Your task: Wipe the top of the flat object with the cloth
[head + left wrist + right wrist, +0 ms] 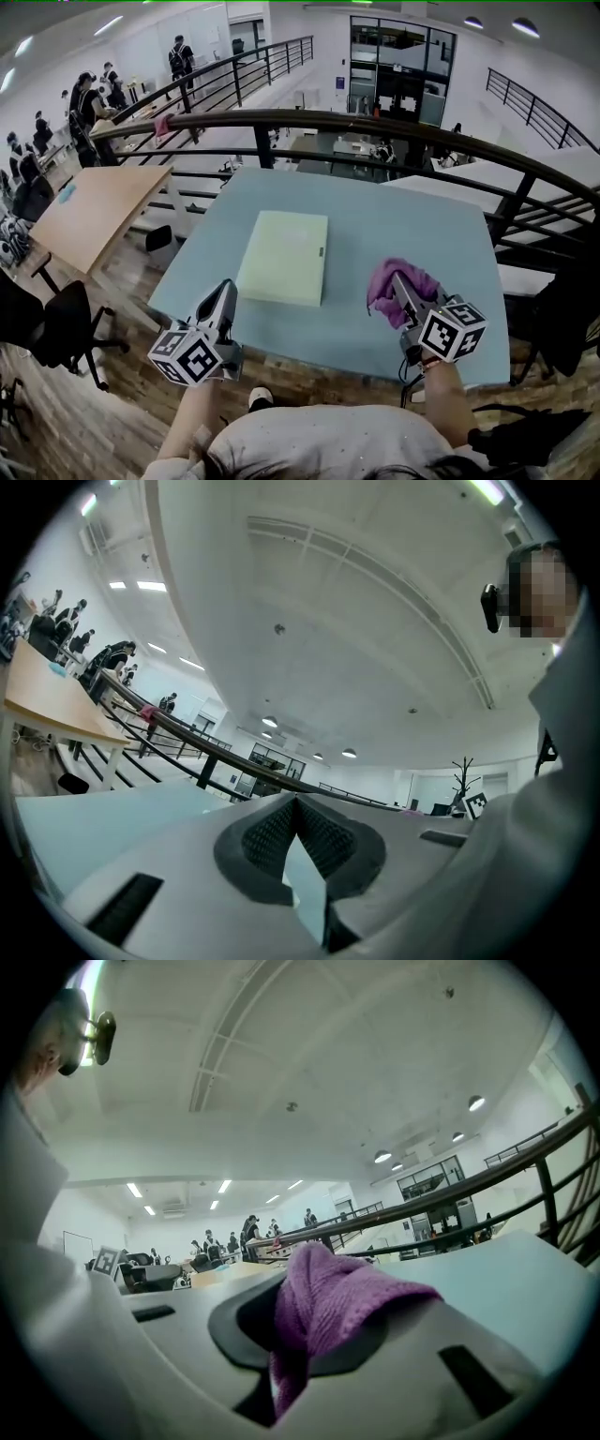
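A pale green flat object [284, 256] lies on the light blue table [412, 225], left of its middle. My right gripper [397, 278] is shut on a purple cloth [396, 287] and hangs over the table's near right part, to the right of the flat object. The cloth [323, 1312] bulges out between the jaws in the right gripper view. By the table's near left edge my left gripper [228, 287] is held shut with nothing in it. In the left gripper view its ribbed pads [323, 836] meet at the tip.
A dark curved railing [375, 127] runs behind the table, with a drop beyond it. A wooden table [94, 211] and black chairs [56, 328] stand to the left. Several people are at the far left. The person's torso [319, 445] fills the bottom edge.
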`<state>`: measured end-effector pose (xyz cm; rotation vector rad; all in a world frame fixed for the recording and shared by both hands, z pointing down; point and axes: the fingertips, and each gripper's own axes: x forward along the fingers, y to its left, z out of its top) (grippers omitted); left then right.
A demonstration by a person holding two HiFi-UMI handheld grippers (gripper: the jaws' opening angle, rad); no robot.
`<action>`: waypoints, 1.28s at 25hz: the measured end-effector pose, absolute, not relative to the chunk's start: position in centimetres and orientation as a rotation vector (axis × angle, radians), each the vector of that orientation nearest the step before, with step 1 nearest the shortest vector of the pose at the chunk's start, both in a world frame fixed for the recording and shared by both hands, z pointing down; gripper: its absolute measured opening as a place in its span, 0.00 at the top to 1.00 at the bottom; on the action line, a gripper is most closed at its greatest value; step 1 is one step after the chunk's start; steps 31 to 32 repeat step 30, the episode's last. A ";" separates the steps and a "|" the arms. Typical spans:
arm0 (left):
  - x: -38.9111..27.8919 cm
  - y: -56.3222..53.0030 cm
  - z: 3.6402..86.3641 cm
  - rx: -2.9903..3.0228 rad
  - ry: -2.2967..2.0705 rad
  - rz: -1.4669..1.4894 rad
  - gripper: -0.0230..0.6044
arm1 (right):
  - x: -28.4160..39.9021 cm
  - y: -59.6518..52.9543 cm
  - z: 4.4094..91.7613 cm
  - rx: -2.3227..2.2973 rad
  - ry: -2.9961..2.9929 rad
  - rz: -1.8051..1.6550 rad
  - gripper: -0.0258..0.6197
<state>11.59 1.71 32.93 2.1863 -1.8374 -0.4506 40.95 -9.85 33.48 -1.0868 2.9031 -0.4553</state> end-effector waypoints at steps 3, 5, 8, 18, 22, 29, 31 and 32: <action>12.0 2.9 33.0 2.196 -1.853 -0.432 0.98 | 41.5 -9.5 34.2 -1.086 2.899 -0.470 0.91; 11.9 3.6 33.3 2.188 -1.879 -0.431 0.98 | 41.6 -9.2 34.8 -1.087 2.914 -0.468 0.91; 12.3 4.8 33.4 2.179 -1.916 -0.423 0.98 | 42.2 -8.3 35.0 -1.095 2.945 -0.429 0.91; 12.7 6.4 33.7 2.165 -1.925 -0.440 0.98 | 43.0 -7.7 35.6 -1.097 2.945 -0.415 0.91; 12.8 6.8 33.6 2.164 -1.924 -0.404 0.98 | 43.0 -8.0 36.0 -1.096 2.928 -0.437 0.91; 12.1 7.2 34.6 2.129 -1.945 -0.392 0.98 | 42.7 -8.9 37.9 -1.097 2.945 -0.457 0.91; 12.0 7.1 34.8 2.125 -1.949 -0.393 0.98 | 42.6 -9.0 38.0 -1.093 2.947 -0.458 0.91; 12.0 7.1 34.8 2.125 -1.949 -0.393 0.98 | 42.6 -9.0 38.0 -1.093 2.947 -0.458 0.91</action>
